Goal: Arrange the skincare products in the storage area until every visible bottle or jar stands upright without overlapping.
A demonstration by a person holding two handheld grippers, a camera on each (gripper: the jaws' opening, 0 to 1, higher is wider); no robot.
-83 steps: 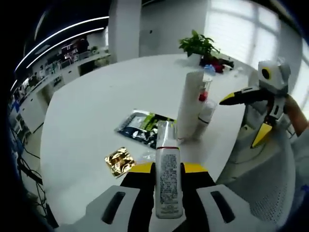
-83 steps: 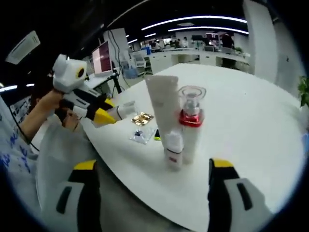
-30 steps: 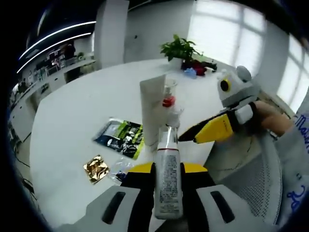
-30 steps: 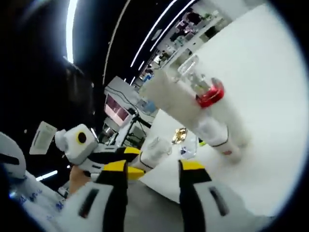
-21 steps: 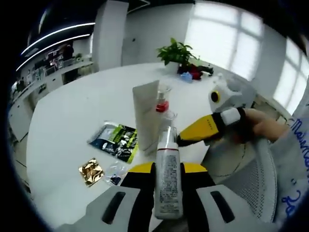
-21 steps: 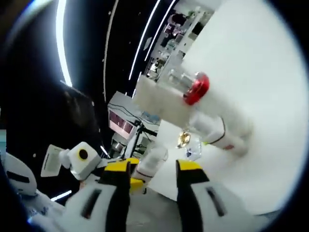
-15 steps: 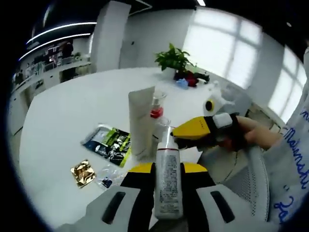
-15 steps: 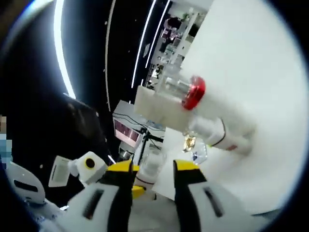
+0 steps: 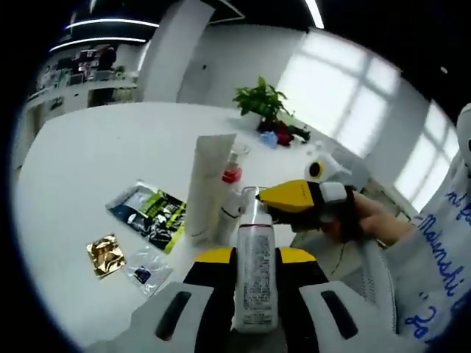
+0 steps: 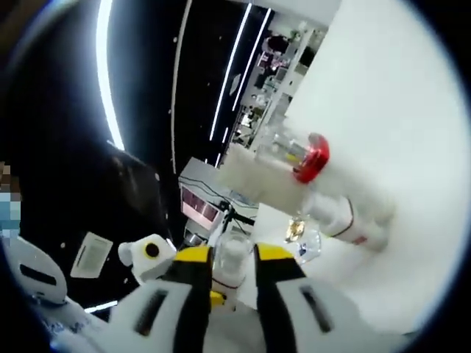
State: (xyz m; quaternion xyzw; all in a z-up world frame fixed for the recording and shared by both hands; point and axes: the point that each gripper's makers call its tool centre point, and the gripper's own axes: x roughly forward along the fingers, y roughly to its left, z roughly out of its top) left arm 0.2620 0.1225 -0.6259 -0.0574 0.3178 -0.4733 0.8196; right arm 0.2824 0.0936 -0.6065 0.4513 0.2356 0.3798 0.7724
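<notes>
A slim white bottle (image 9: 255, 276) with a clear cap and a label of fine print too small to be read is held pinched between the fingers of the left gripper (image 9: 250, 259), above the near edge of the counter (image 9: 88, 154). Its clear cap (image 10: 230, 261) is closed on from both sides by the yellow-tipped fingers of the right gripper (image 10: 232, 259), which is seen from the left gripper view as a yellow wedge (image 9: 294, 195) held in a person's hand (image 9: 368, 220). Just beyond, near the counter's edge, a tall white matte tube (image 9: 204, 187) is stood upright on its cap, with a white bottle bearing a red collar and clear cap (image 9: 232, 170) and a smaller white bottle (image 9: 229, 213) close beside it. Further in on the smooth white counter, a glossy dark sachet with green print (image 9: 147, 213), a crinkled gold foil packet (image 9: 103, 254) and a small clear packet (image 9: 143, 268) are laid flat. A potted green plant (image 9: 259, 99) is placed at the far edge.
</notes>
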